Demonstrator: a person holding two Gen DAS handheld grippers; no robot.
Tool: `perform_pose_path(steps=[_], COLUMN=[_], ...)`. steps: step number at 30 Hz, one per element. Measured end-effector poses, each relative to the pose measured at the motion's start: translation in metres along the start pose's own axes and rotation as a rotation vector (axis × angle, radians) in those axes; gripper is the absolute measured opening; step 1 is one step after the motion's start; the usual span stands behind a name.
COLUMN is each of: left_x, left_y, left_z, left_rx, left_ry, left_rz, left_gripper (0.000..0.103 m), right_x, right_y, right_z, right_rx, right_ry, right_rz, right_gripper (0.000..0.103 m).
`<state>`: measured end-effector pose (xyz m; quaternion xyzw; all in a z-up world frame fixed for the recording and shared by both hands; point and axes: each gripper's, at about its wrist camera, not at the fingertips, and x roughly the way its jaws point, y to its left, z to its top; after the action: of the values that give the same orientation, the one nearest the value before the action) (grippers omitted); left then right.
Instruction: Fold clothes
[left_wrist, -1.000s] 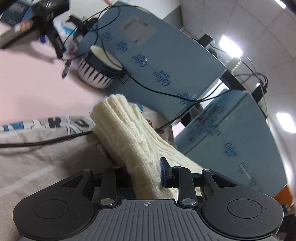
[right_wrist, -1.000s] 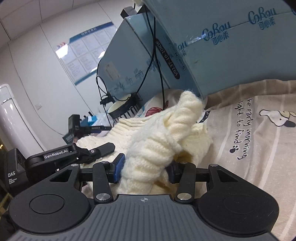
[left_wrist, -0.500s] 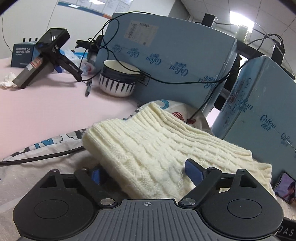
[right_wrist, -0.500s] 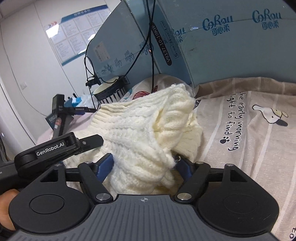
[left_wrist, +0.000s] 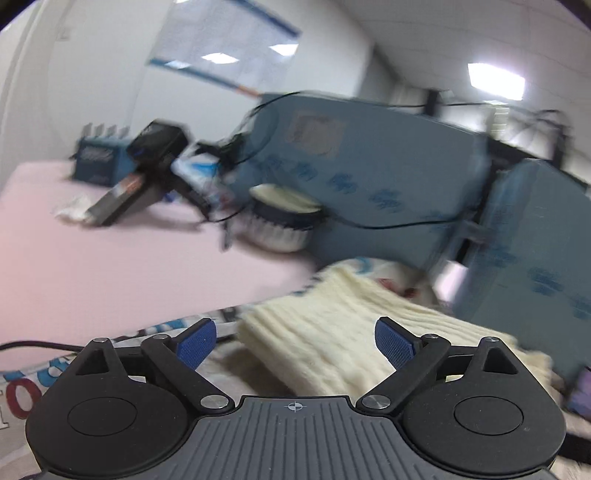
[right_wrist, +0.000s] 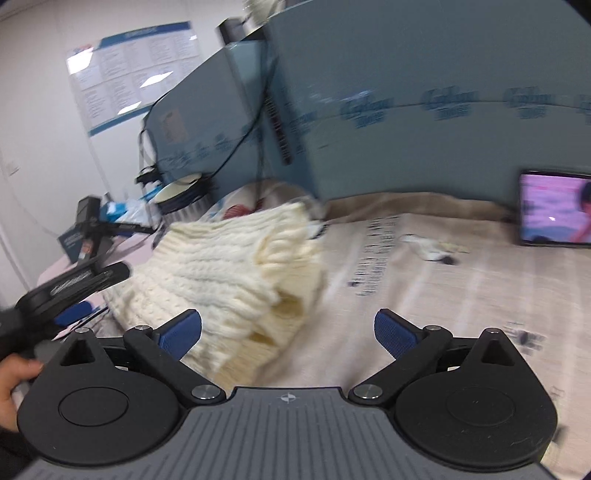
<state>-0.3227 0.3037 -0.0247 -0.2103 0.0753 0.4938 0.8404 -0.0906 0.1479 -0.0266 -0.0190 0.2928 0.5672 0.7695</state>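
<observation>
Both grippers letting go. Left gripper (left_wrist: 295, 341): jaws opening, blue pads spread wide, nothing pinched; the cream knit sweater (left_wrist: 343, 325) sits beyond the gap, toward 1 o'clock, clear of both pads. Right gripper (right_wrist: 288, 332): jaws opening too, pads wide apart; the sweater (right_wrist: 236, 269) bulks at 11 o'clock of the gap, its thick folded edge just beside the left-hand pad. With the motion blur, I can't tell if it brushes that pad, but it is not clamped.

Sweater lies folded in a thick stack on the beige printed bedsheet (right_wrist: 424, 295), near the blue cardboard boxes (right_wrist: 406, 129). In the right wrist view the left gripper shows at 9 o'clock with a hand (right_wrist: 13, 387) on it, just beside the sweater's left edge. A lit screen (right_wrist: 554, 208) stands at 3 o'clock against the box. In the left wrist view a striped bowl (left_wrist: 282, 221) sits at 12 o'clock on the pink surface (left_wrist: 110, 266), a black cable (left_wrist: 388, 223) running past it.
</observation>
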Motion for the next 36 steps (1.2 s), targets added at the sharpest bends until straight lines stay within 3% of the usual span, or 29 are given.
perform_pose_path(steps=[4,10,14,19,22,28,31,34,36], left_x=[-0.037,-0.108,-0.158,-0.198,-0.204,-0.202,-0.208,-0.231,-0.257], left_y=[-0.015,-0.026,-0.02,0.002,0.016,0.049,0.072,0.102,0.118], left_z=[0.004,0.017,0.014,0.006,0.004,0.026,0.045,0.082,0.107], left_rx=[0.2,0.674,0.919,1.047,1.11,1.148,1.253,1.258,1.315], left_ry=[0.003,0.018,0.041,0.134,0.164,0.059,0.026,-0.003,-0.024], left_rz=[-0.172,-0.457,-0.493,-0.451,-0.336,-0.005,0.256,0.525,0.731], left_gripper=[0.095,0.096,0.096,0.095,0.095,0.095,0.095,0.095,0.095], right_x=[-0.034,-0.085,-0.115,-0.141,-0.151,-0.164,-0.164,-0.164,-0.163], right_y=[-0.014,-0.016,-0.005,0.01,0.018,0.021,0.021,0.023,0.025], right_z=[0.0,-0.006,-0.017,-0.034,-0.039,-0.041,-0.038,-0.035,-0.032], right_rx=[0.042,0.036,0.031,-0.018,-0.069,-0.129,-0.155,-0.174,-0.178], right_ry=[-0.023,-0.05,-0.093,-0.109,-0.119,-0.15,-0.146,-0.151,-0.157], right_rz=[-0.05,-0.081,-0.065,-0.054,-0.046,-0.045,-0.041,-0.023,-0.001], right_gripper=[0.101,0.102,0.103,0.103,0.103,0.103,0.103,0.103,0.103])
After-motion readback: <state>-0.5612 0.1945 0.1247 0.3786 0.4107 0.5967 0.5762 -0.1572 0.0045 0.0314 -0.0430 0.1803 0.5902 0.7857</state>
